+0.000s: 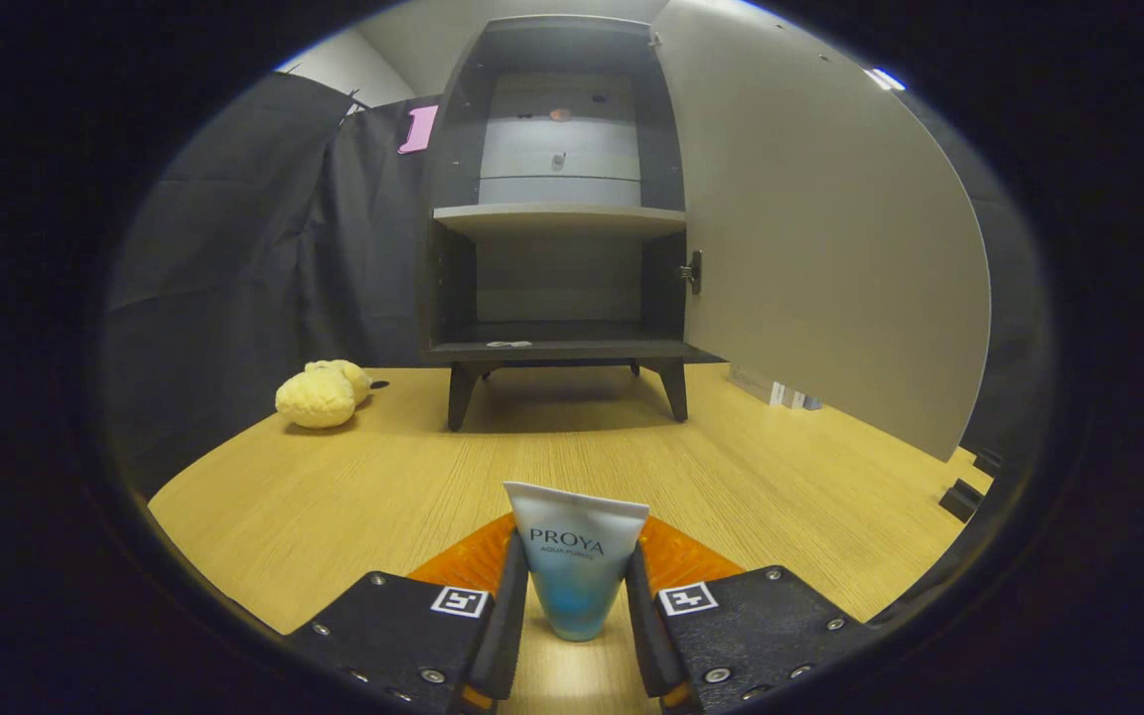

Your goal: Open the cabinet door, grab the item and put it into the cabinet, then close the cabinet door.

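A small white and blue tube [575,566] stands upright between my fingers, cap end down, flat crimped end up. My gripper [573,586] is shut on the tube, with both fingers pressing its sides, above the wooden table [334,497]. Beyond the fingers, at the far side of the table, stands a dark cabinet [560,214] on short legs. Its door [810,218] is swung wide open to the right. Inside, a pale shelf [560,218] splits the cabinet into an upper and a lower compartment; the lower floor holds only a small pale scrap.
A yellow plush toy [322,394] lies on the table left of the cabinet, against the black cloth wall. Small pale boxes [781,390] sit on the table behind the open door. Bare tabletop stretches from the fingers to the cabinet's legs.
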Demonstrator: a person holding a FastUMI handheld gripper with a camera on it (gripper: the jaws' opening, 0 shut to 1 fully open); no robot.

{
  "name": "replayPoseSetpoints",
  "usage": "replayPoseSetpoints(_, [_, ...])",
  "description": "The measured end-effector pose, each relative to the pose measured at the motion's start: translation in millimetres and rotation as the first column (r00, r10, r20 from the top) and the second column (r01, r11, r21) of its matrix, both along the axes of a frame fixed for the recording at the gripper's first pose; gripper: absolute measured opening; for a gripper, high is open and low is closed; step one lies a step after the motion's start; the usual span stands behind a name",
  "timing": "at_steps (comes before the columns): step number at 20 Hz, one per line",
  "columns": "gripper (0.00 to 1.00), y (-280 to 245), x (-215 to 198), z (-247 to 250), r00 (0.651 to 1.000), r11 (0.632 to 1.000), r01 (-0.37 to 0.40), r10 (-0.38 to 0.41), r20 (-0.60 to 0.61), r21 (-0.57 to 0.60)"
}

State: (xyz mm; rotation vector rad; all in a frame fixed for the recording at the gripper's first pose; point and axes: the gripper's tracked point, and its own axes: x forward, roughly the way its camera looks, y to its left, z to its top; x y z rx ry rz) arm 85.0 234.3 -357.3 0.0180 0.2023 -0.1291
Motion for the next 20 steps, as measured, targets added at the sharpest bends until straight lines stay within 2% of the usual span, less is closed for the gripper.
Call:
replayPoseSetpoints(11, [0.48, -20, 46, 152, 0.997, 0.999, -0.025, 0.023, 0.069, 0.033])
replayPoseSetpoints(20, [0.48, -28, 145, 300, 0.988, 0.995, -0.085, 0.091, 0.124, -0.053])
